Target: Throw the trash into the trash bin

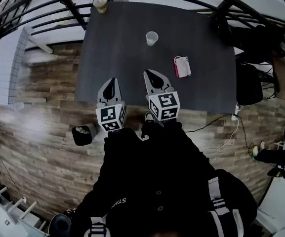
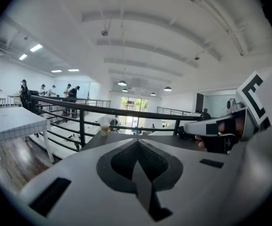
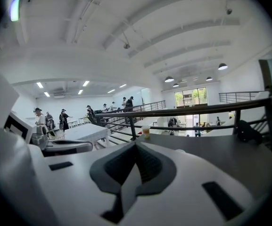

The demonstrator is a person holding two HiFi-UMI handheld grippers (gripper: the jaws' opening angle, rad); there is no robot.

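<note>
left hand-held gripper (image 1: 111,81), right hand-held gripper (image 1: 147,73): both closed, empty, over dark table (image 1: 122,43); paper cup (image 1: 152,38) beyond.

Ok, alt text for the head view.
The left tongs and right tongs, both shut and empty, reach over a dark table holding a white paper cup, a pink pack and a drink cup. A black trash bin sits on the wood floor beside the person.

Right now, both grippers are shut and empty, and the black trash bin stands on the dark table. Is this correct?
Not quite. The black trash bin stands on the wooden floor, off the dark table's near left corner, as the head view shows. The left gripper and right gripper are indeed shut and empty.
</note>
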